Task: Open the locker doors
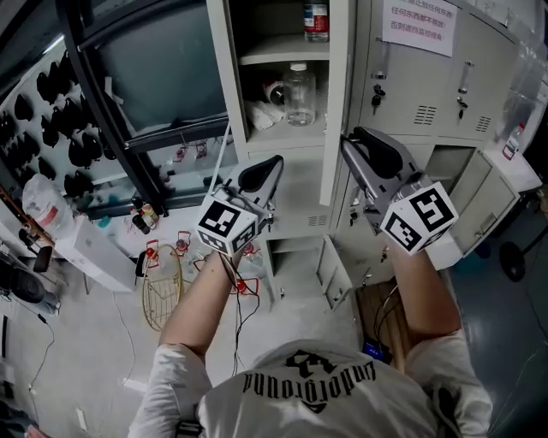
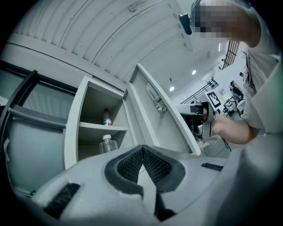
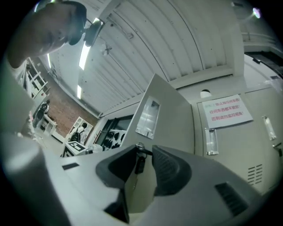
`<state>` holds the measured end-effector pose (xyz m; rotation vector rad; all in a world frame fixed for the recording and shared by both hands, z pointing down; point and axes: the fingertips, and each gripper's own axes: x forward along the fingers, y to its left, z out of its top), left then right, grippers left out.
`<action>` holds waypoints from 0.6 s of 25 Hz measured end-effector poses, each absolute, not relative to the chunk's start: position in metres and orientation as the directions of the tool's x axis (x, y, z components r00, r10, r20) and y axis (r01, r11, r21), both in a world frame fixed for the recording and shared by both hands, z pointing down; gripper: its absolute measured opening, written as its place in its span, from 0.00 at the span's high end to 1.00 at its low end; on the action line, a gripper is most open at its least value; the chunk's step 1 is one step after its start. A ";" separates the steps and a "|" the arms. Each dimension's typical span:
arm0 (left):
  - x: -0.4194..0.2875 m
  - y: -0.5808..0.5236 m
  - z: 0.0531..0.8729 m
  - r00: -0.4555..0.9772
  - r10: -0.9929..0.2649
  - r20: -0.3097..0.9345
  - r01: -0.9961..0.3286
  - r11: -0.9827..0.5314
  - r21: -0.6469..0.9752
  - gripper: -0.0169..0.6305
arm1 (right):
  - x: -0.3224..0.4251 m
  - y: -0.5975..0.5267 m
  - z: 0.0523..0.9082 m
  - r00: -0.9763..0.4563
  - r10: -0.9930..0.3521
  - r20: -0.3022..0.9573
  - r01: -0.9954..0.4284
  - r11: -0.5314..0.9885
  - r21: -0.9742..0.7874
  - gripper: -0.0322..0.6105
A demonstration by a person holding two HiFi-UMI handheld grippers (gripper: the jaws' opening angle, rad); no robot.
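Your forearms reach forward, claws tilted up. Right claw clamps the door edge; left claw is closed, empty. The notice has red Chinese print.

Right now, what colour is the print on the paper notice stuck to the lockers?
Red, on a white notice, clearest in the right gripper view.

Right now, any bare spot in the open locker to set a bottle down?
Upper shelf: bare stretch left of the red-label bottle. Below it is crowded: clear jar beside a white bundle, only a sliver between jar and the open door.
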<state>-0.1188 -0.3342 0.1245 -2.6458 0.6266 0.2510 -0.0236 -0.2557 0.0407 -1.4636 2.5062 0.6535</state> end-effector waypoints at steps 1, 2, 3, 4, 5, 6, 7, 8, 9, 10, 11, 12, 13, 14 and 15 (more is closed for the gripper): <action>-0.109 -0.332 0.125 0.884 -0.387 -0.262 -0.461 -0.818 -0.345 0.96 | -0.014 -0.251 0.041 -0.515 -0.779 -0.356 -0.855 0.436 0.282 0.76; -0.099 -0.331 0.126 0.884 -0.387 -0.262 -0.460 -0.819 -0.344 0.96 | -0.004 -0.248 0.042 -0.525 -0.772 -0.358 -0.849 0.447 0.282 0.76; -0.090 -0.330 0.126 0.884 -0.388 -0.262 -0.461 -0.818 -0.344 0.96 | 0.006 -0.246 0.042 -0.536 -0.764 -0.359 -0.843 0.456 0.286 0.77; -0.081 -0.329 0.126 0.883 -0.391 -0.260 -0.464 -0.816 -0.346 0.96 | 0.016 -0.244 0.043 -0.548 -0.755 -0.360 -0.835 0.467 0.292 0.77; -0.071 -0.328 0.127 0.881 -0.396 -0.257 -0.467 -0.812 -0.350 0.96 | 0.027 -0.242 0.044 -0.562 -0.744 -0.361 -0.826 0.479 0.297 0.77; -0.062 -0.327 0.129 0.880 -0.403 -0.251 -0.471 -0.807 -0.355 0.96 | 0.038 -0.240 0.045 -0.575 -0.734 -0.362 -0.817 0.492 0.300 0.77; -0.053 -0.325 0.131 0.879 -0.410 -0.244 -0.475 -0.803 -0.359 0.96 | 0.049 -0.239 0.045 -0.587 -0.724 -0.362 -0.809 0.504 0.302 0.77; -0.044 -0.323 0.132 0.877 -0.417 -0.238 -0.478 -0.800 -0.362 0.96 | 0.061 -0.237 0.046 -0.597 -0.716 -0.362 -0.802 0.515 0.303 0.77; -0.035 -0.321 0.133 0.876 -0.423 -0.234 -0.482 -0.797 -0.364 0.96 | 0.072 -0.236 0.046 -0.605 -0.709 -0.362 -0.796 0.525 0.301 0.77; -0.028 -0.318 0.133 0.873 -0.429 -0.232 -0.487 -0.793 -0.367 0.96 | 0.083 -0.235 0.045 -0.611 -0.703 -0.363 -0.791 0.533 0.299 0.77; -0.020 -0.316 0.133 0.871 -0.434 -0.232 -0.492 -0.789 -0.369 0.96 | 0.094 -0.236 0.045 -0.616 -0.699 -0.364 -0.788 0.541 0.295 0.77; -0.014 -0.314 0.133 0.868 -0.440 -0.232 -0.497 -0.784 -0.372 0.96 | 0.104 -0.236 0.045 -0.620 -0.695 -0.364 -0.785 0.548 0.291 0.77; -0.007 -0.312 0.133 0.864 -0.447 -0.232 -0.503 -0.779 -0.374 0.96 | 0.114 -0.237 0.045 -0.626 -0.690 -0.364 -0.780 0.556 0.287 0.77; -0.002 -0.310 0.134 0.860 -0.454 -0.231 -0.509 -0.774 -0.376 0.96 | 0.121 -0.239 0.045 -0.632 -0.684 -0.363 -0.775 0.564 0.285 0.77; 0.003 -0.309 0.134 0.856 -0.462 -0.230 -0.516 -0.769 -0.378 0.96 | 0.128 -0.240 0.046 -0.640 -0.678 -0.362 -0.768 0.573 0.286 0.77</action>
